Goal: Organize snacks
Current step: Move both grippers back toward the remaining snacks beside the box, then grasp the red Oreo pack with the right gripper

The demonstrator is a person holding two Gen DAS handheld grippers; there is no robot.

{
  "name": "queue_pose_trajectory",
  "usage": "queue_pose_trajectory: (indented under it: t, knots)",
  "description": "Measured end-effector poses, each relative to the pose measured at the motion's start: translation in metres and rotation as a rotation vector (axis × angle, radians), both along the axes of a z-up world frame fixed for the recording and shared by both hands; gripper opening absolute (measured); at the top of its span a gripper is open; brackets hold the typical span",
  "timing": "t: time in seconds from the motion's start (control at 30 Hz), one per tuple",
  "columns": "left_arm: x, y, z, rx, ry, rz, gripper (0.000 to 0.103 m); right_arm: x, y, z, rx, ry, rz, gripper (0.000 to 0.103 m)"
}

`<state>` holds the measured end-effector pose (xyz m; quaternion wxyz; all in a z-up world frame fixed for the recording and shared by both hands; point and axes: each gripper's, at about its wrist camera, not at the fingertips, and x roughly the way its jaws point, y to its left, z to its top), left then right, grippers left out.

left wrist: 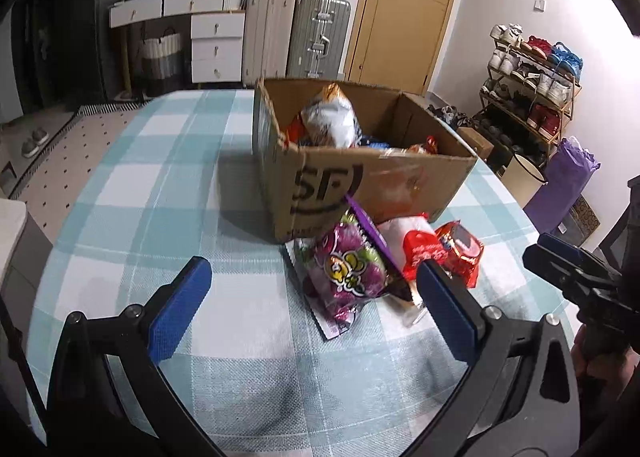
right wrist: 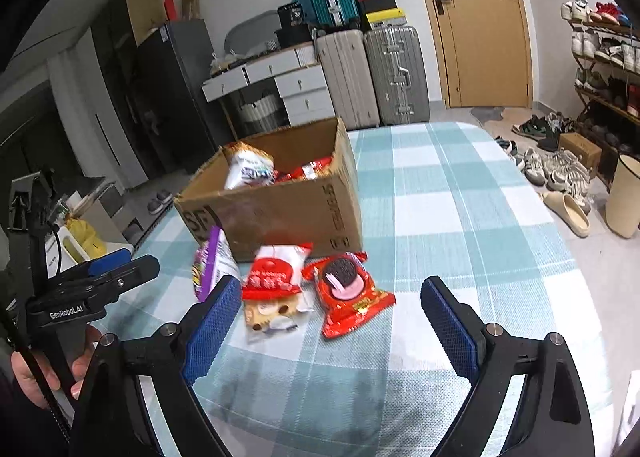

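Checked teal-and-white cloth covers the tabletop (right wrist: pixel 460 209), with suitcases (right wrist: pixel 372 77), a wooden door (right wrist: pixel 480 25) and a shoe rack (left wrist: pixel 532 97) behind it. An open cardboard box (right wrist: pixel 280 209) marked SF sits on the cloth and already holds several snack packets, a white bag (right wrist: pixel 248 169) sticking up at its 10 o'clock corner. Three packets lie loose on the cloth against the box's near wall: a purple candy bag (left wrist: pixel 348 273) toward 9 o'clock, a red-and-white biscuit packet (right wrist: pixel 276 289) in the middle, and a red chocolate-cookie packet (right wrist: pixel 348 297) toward 3 o'clock, the last two touching. Left tongs (left wrist: pixel 312 297) stand wide apart and empty above the cloth, the purple bag lying between their blue pads. Right tongs (right wrist: pixel 328 317) are likewise spread wide and hold nothing, the two red packets just ahead of them.
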<state>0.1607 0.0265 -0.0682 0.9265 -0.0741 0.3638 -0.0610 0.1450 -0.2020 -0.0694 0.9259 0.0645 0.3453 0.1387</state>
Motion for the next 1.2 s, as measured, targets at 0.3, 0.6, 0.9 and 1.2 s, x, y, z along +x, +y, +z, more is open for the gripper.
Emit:
queue_pose_trajectory:
  t: [0.3,0.6,0.9,1.2]
  knots:
    - [0.013,0.006,-0.025,-0.043,0.047,-0.008,0.102,0.031,-0.001,-0.034,-0.043,0.089,-0.010,0.093]
    - [0.023,0.009,-0.036,-0.059,0.063,-0.022,0.102,0.055,0.008,-0.053,-0.097,0.126,0.000,0.091]
    - [0.026,0.017,-0.041,-0.066,0.079,-0.026,0.102,0.075,0.014,-0.062,-0.106,0.161,0.001,0.082]
    - [0.023,0.027,-0.048,-0.081,0.094,-0.008,0.102,0.086,0.019,-0.071,-0.104,0.178,0.034,0.064]
